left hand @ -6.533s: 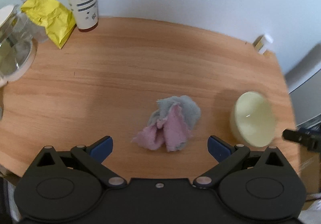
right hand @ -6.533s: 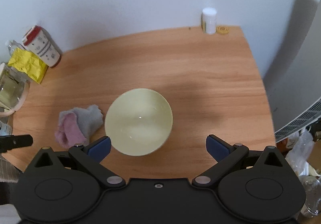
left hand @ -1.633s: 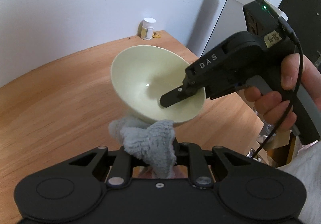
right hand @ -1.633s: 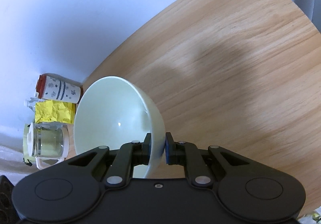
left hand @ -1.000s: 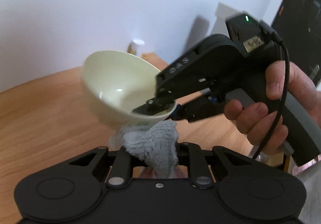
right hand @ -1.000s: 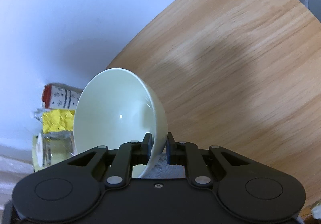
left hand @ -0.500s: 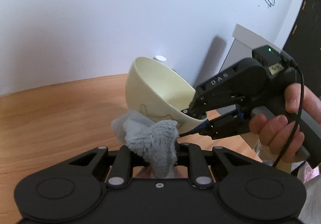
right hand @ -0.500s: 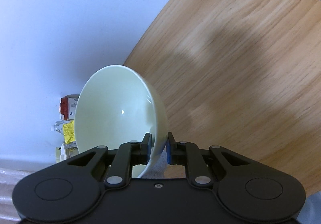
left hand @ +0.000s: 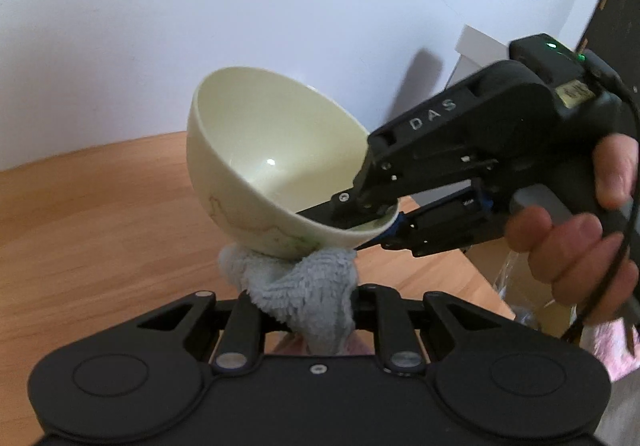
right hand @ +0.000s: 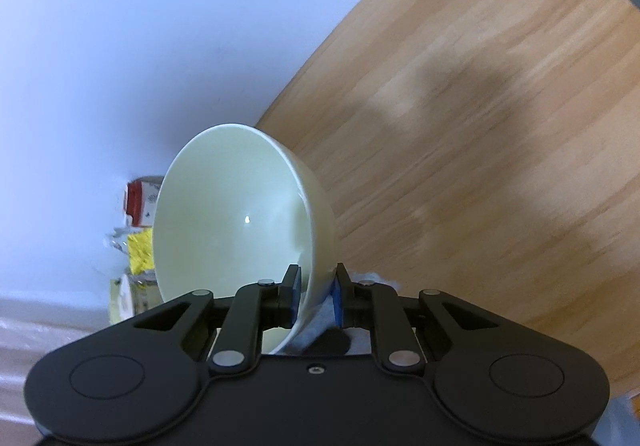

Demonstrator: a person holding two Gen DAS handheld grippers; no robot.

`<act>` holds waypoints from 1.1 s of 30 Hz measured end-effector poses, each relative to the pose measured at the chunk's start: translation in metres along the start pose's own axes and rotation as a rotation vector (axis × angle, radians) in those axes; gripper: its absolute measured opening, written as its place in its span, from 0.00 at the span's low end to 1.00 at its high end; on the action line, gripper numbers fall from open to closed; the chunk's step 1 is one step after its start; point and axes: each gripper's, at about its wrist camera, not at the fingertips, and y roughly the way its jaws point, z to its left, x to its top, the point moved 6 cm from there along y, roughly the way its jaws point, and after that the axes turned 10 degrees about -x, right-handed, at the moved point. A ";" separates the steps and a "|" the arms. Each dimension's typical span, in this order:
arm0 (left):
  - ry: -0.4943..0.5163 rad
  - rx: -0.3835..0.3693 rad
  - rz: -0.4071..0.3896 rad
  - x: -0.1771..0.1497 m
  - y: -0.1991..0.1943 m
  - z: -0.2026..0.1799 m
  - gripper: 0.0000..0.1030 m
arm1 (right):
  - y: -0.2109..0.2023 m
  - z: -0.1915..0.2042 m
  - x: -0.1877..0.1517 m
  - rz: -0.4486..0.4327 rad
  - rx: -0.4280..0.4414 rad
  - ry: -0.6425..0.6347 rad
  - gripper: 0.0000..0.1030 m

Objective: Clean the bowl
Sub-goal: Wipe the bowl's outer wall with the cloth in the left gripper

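Left wrist view: my left claw (left hand: 308,296) clamps the grey cloth (left hand: 304,286) against the empty bowl (left hand: 272,182), underneath at 6 o'clock; "DAS" marks my right claw (left hand: 376,214).

Right wrist view: my right claw (right hand: 316,296) pinches the bowl (right hand: 240,214) rim above the tabletop (right hand: 480,126).

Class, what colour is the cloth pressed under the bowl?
Grey cloth, seen best in the left wrist view, touching the bowl's underside.
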 end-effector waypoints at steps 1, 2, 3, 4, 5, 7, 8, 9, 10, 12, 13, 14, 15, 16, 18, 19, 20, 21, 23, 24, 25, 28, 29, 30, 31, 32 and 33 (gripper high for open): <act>0.000 0.002 0.000 0.001 0.000 0.000 0.15 | -0.001 0.001 0.001 -0.007 -0.008 -0.004 0.18; -0.001 0.004 -0.001 0.002 0.000 0.000 0.15 | -0.001 0.002 0.002 -0.011 -0.013 -0.001 0.18; 0.001 0.000 -0.002 0.002 -0.002 -0.001 0.15 | -0.001 0.003 0.003 -0.012 -0.017 0.003 0.18; 0.003 -0.005 -0.004 0.002 -0.003 -0.001 0.15 | -0.001 0.004 0.004 -0.017 -0.023 0.008 0.18; 0.005 -0.009 -0.006 0.002 -0.004 -0.002 0.15 | -0.001 0.005 0.006 -0.022 -0.026 0.012 0.18; 0.027 -0.019 -0.005 0.001 -0.006 -0.008 0.15 | 0.002 0.007 0.006 -0.027 -0.031 0.018 0.18; 0.033 -0.032 -0.002 -0.001 -0.007 -0.012 0.15 | 0.002 0.008 0.006 -0.029 -0.034 0.021 0.18; 0.038 -0.033 -0.001 -0.001 -0.008 -0.013 0.15 | 0.003 0.009 0.007 -0.028 -0.036 0.022 0.18; 0.044 -0.034 -0.001 -0.001 -0.009 -0.014 0.15 | 0.004 0.009 0.007 -0.027 -0.036 0.025 0.18; 0.058 -0.041 -0.001 -0.002 -0.010 -0.017 0.15 | 0.004 0.008 0.008 -0.027 -0.038 0.027 0.18; 0.059 -0.044 -0.003 -0.002 -0.011 -0.018 0.15 | 0.004 0.008 0.008 -0.026 -0.037 0.028 0.18; 0.052 -0.051 -0.005 -0.002 -0.012 -0.018 0.15 | 0.004 0.007 0.008 -0.024 -0.037 0.030 0.18; 0.050 -0.053 -0.005 -0.002 -0.012 -0.018 0.15 | 0.004 0.006 0.009 -0.022 -0.035 0.031 0.18; 0.047 -0.056 -0.005 -0.002 -0.012 -0.019 0.15 | 0.004 0.006 0.009 -0.020 -0.034 0.031 0.18; 0.054 -0.061 -0.010 -0.003 -0.016 -0.019 0.15 | 0.004 0.005 0.011 -0.016 -0.032 0.032 0.18; 0.057 -0.064 -0.012 -0.003 -0.017 -0.019 0.15 | 0.004 0.004 0.012 -0.014 -0.030 0.032 0.18; 0.042 -0.078 -0.020 -0.004 -0.021 -0.016 0.15 | 0.004 0.003 0.012 -0.012 -0.029 0.032 0.18; 0.024 -0.093 -0.026 -0.004 -0.026 -0.011 0.15 | 0.003 0.003 0.013 -0.010 -0.028 0.033 0.18; 0.021 -0.104 -0.031 -0.006 -0.038 -0.007 0.15 | 0.003 0.001 0.015 -0.007 -0.025 0.033 0.18; 0.025 -0.106 -0.035 -0.003 -0.043 -0.003 0.15 | 0.003 0.001 0.015 -0.005 -0.024 0.034 0.18; 0.027 -0.108 -0.036 -0.004 -0.049 -0.001 0.15 | 0.003 0.000 0.016 -0.003 -0.022 0.034 0.18; 0.041 -0.113 -0.022 -0.006 -0.060 0.003 0.15 | 0.002 -0.002 0.018 0.003 -0.018 0.035 0.18; 0.052 -0.110 -0.009 -0.008 -0.060 0.005 0.15 | 0.002 -0.003 0.019 0.005 -0.017 0.035 0.18; 0.057 -0.108 -0.004 -0.009 -0.058 0.006 0.15 | 0.002 -0.003 0.020 0.007 -0.016 0.035 0.18; 0.066 -0.105 0.009 -0.008 -0.052 0.005 0.15 | 0.002 -0.003 0.020 0.010 -0.015 0.032 0.18; 0.060 -0.106 0.016 -0.005 -0.045 0.004 0.15 | 0.003 -0.002 0.019 0.013 -0.013 0.025 0.19; 0.055 -0.110 0.017 0.000 -0.041 0.005 0.15 | 0.004 -0.001 0.018 0.017 -0.012 0.018 0.19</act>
